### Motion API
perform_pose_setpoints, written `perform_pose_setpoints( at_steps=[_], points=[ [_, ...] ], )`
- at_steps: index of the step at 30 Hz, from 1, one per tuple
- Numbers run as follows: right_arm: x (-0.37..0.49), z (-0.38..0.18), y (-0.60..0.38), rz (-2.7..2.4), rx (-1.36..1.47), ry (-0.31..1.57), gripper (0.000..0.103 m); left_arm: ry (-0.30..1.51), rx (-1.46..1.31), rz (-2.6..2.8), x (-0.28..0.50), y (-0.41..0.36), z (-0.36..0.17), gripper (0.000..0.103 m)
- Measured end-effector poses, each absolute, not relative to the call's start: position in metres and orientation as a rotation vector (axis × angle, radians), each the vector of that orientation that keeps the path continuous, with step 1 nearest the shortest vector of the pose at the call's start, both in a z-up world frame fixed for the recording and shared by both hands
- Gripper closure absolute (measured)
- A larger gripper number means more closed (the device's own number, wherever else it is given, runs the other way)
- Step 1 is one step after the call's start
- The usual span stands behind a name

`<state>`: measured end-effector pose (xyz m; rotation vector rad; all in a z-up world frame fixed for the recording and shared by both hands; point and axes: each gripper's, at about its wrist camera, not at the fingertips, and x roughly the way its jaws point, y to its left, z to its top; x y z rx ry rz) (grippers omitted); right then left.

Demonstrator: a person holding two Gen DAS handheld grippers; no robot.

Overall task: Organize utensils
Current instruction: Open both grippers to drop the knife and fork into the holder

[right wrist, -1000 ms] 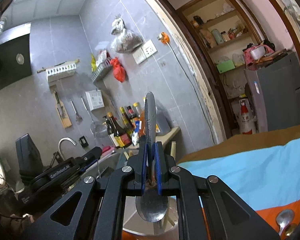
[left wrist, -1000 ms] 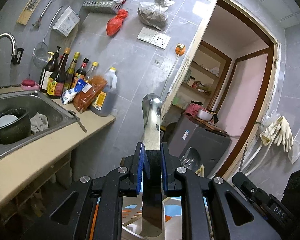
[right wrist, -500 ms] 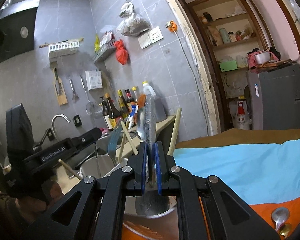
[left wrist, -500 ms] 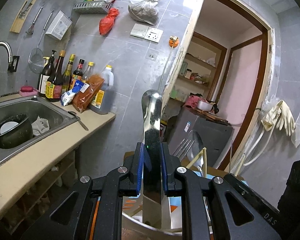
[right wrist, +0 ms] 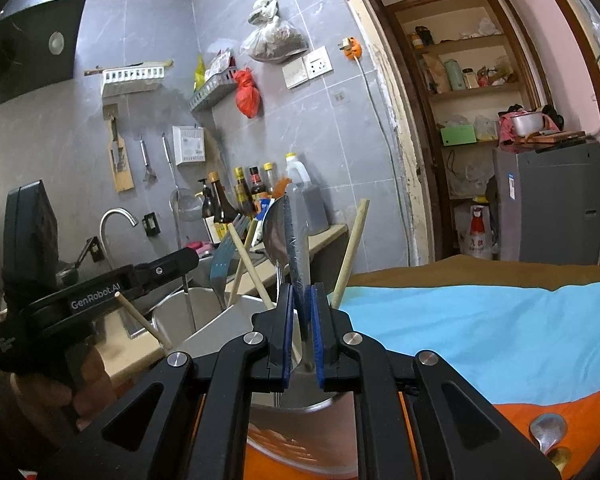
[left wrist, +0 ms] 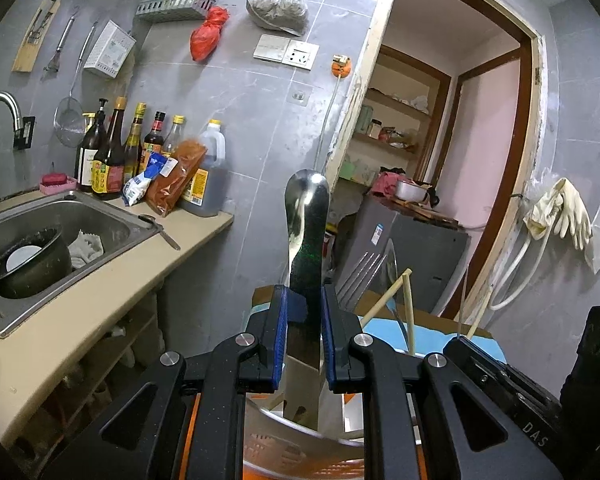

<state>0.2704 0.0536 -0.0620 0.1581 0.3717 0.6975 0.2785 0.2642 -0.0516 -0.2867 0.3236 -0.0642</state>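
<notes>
Two grippers were in view: the left gripper [left wrist: 303, 316] and the right gripper [right wrist: 299, 320]. In the metal holder [right wrist: 204, 336] stood one fork [right wrist: 224, 256], four wooden chopsticks [right wrist: 350, 248] showed, and one spoon [right wrist: 274, 236]. One more spoon [right wrist: 546, 430] lay on the orange cloth [right wrist: 512, 420]. Six bottles [left wrist: 108, 152] and one jug [left wrist: 206, 176] lined the worktop [left wrist: 100, 284].

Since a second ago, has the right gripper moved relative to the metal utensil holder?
Yes. The right gripper has come down toward the metal holder: the chopsticks and fork standing in it now rise beside its spoon.
</notes>
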Motion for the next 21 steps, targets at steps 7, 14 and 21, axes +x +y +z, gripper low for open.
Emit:
perform_pose_setpoints(
  at_steps=[7, 14, 21],
  points=[
    [0.267, -0.058, 0.050, 0.700, 0.162, 0.379, 0.083, 0.365, -0.296, -0.093, 0.282, 0.266, -0.050, 0.090],
    [0.262, -0.051, 0.044, 0.688, 0.192, 0.363, 0.080, 0.383, -0.320, -0.124, 0.280, 0.268, -0.046, 0.087],
    [0.257, -0.032, 0.028, 0.656, 0.230, 0.331, 0.059, 0.360, -0.294, -0.140, 0.273, 0.254, -0.029, 0.075]
  ],
)
